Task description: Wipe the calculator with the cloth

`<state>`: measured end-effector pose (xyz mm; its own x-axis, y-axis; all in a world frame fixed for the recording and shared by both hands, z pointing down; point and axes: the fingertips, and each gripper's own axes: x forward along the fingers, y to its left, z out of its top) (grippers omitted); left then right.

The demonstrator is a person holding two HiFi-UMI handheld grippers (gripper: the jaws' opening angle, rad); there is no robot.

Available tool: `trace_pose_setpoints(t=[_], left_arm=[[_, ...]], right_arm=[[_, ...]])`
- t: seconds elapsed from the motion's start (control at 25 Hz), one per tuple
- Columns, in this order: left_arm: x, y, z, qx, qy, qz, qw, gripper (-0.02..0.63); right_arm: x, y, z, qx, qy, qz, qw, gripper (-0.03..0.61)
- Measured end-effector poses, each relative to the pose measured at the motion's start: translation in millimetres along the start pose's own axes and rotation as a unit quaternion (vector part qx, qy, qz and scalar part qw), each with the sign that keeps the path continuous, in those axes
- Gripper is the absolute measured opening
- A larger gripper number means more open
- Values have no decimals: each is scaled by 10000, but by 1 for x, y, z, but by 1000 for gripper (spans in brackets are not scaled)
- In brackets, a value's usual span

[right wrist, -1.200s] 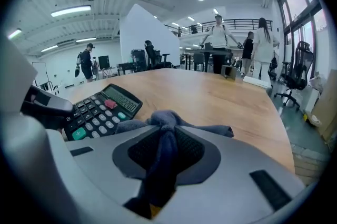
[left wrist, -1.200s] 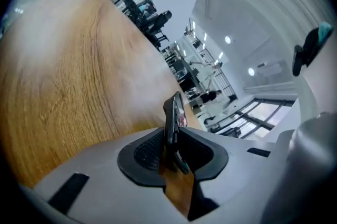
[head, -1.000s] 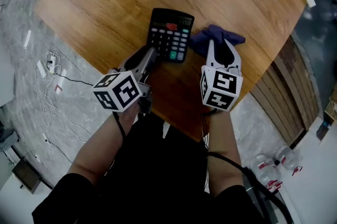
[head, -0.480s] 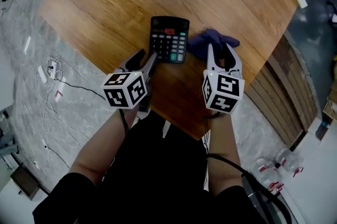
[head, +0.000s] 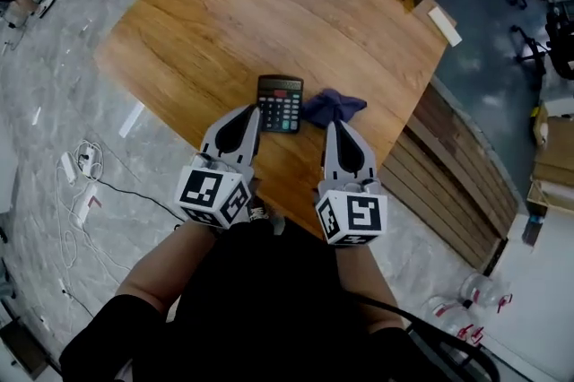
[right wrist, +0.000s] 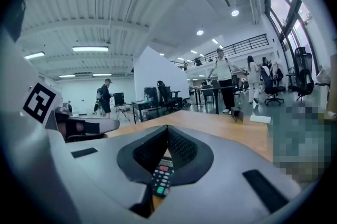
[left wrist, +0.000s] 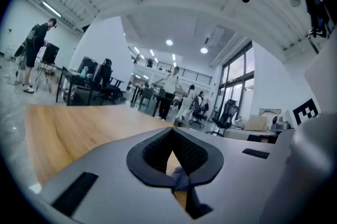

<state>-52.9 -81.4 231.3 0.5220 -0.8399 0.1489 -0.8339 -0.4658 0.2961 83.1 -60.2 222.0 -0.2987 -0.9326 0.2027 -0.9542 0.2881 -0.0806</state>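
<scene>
Over the near edge of the wooden surface (head: 269, 4), the left gripper (head: 255, 113) and right gripper (head: 330, 125) have jaws just clenched shut, with nothing between them. Ahead of them the black calculator (head: 280, 103) lies flat, and the crumpled blue cloth (head: 330, 107) sits just beside its right edge.

Right gripper view: only a narrow strip of the calculator (right wrist: 161, 180) shows at lower centre, the rest hidden. Left gripper view: the cloth (left wrist: 179, 178) is a blurred blue sliver. Key labels are too small to read.
</scene>
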Motion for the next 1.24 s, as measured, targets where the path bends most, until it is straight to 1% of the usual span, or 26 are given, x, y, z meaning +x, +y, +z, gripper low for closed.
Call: trace_pose_setpoints(t=[0.08,0.2,0.32,0.48,0.56,0.64,0.68,0.8,0.96,1.08,1.24], left_arm=[[-21,-16,26,82,-351,-145,9992,8],[-49,-42,51,146,-657,-334,9972,6],[-69,-67,62,287,-715,-379,9963,8],[-80,-104,68,293,-778,-446,9955,8],[-83,-120,71,473,-854,-459,9942,6],[-84,-131,72,696,-921,-379,9926,8],[-83,-135,73,746,-935,-311,9923,8],[-83,-145,71,842,-918,-77,9922,8],[-80,-165,64,1139,-881,80,9895,6],[-77,-179,63,1126,-817,116,9902,8],[-78,-199,61,1121,-870,107,9898,6]], right_arm=[[-20,17,21,-34,-176,102,9998,16],[-49,39,47,-204,-383,239,9988,17],[-75,61,69,-315,-616,481,9964,15],[-99,72,91,-581,-828,794,9917,15],[-110,72,99,-744,-945,908,9886,15],[-121,68,104,-832,-1079,960,9860,15],[-126,65,105,-842,-1128,975,9852,15],[-135,52,101,-831,-1084,1009,9855,15],[-142,34,100,-814,-1070,1081,9850,15],[-147,28,101,-825,-1081,1171,9838,15],[-158,19,103,-861,-1098,1257,9822,15]])
